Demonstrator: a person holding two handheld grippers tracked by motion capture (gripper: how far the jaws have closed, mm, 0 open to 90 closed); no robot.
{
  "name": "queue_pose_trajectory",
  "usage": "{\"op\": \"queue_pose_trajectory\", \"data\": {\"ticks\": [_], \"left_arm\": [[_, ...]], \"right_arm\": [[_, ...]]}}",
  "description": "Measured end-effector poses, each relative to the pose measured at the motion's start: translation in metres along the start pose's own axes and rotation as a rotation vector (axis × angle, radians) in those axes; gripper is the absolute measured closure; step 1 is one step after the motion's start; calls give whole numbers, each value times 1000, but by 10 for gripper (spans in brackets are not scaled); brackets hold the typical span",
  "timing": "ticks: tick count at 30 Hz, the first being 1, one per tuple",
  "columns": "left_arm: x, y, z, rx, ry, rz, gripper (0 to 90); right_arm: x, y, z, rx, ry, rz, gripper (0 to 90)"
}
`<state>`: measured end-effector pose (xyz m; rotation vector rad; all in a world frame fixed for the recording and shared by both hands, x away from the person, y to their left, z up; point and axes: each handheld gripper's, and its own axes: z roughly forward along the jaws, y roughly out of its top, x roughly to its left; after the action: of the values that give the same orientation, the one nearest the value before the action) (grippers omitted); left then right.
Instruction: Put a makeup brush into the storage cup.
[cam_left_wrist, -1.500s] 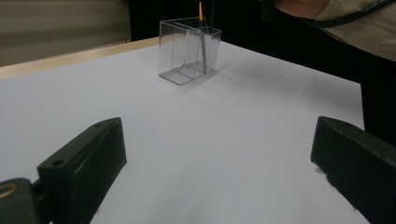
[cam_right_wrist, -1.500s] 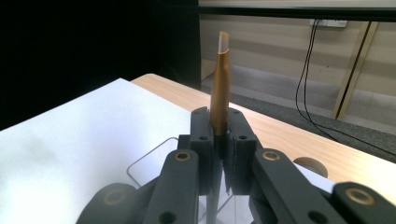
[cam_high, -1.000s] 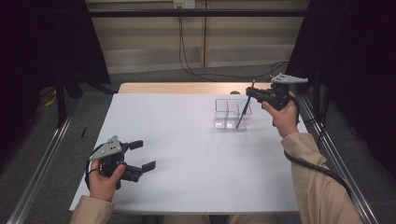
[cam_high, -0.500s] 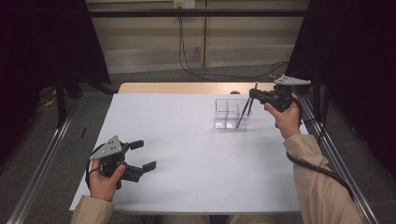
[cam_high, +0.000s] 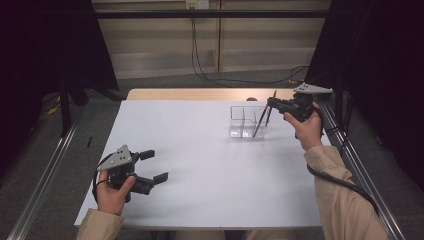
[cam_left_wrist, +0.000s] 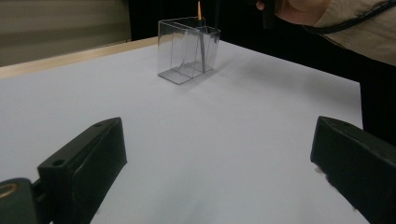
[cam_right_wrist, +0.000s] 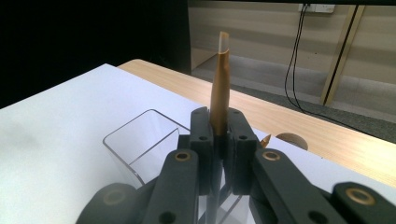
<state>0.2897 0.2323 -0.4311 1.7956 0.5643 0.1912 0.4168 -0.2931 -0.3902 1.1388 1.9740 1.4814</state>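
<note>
A clear plastic box (cam_high: 243, 122) with compartments stands on the white table (cam_high: 210, 165) at the far right. My right gripper (cam_high: 270, 103) hovers at the box's right side, shut on a thin orange-brown stick (cam_right_wrist: 219, 93) that rises above the jaws. The stick's lower end reaches down into the box (cam_right_wrist: 142, 140). A second orange tip (cam_right_wrist: 265, 140) shows just behind the jaws. Near the front left of the table my left gripper (cam_high: 155, 165) stands open with nothing between its fingers. Its own view shows the box (cam_left_wrist: 187, 51) far ahead of it.
A wooden strip (cam_high: 200, 94) runs along the table's far edge. Metal rails (cam_high: 45, 165) flank the table on both sides, and cables (cam_high: 200, 60) hang at the back wall. The person's right sleeve (cam_high: 340, 200) lies over the right front corner.
My right gripper has shifted slightly to the right with the stick, which now stands more upright. The left gripper has not moved.
</note>
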Motion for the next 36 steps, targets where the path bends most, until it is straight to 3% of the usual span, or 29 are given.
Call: {"op": "queue_pose_trajectory", "data": {"ticks": [14,15,16,19,20,30,36], "left_arm": [[0,0,0,2,1,4,32],[0,1,0,-3,1,2,32],[0,1,0,0,1,3,32],[-1,1,1,-1,0,0,32],[0,1,1,1,-8,6,32],[-1,2,3,6,0,9,32],[-1,3,3,6,0,11,32]], "right_arm": [[3,-3,2,7,12,5,813],[3,-3,2,1,9,5,753],[3,-3,1,1,14,21,623],[4,-4,0,1,13,15,564],[4,-5,-1,-4,22,20,502],[8,-11,-6,-20,51,45,295],[13,-14,-8,-16,64,32,238]]}}
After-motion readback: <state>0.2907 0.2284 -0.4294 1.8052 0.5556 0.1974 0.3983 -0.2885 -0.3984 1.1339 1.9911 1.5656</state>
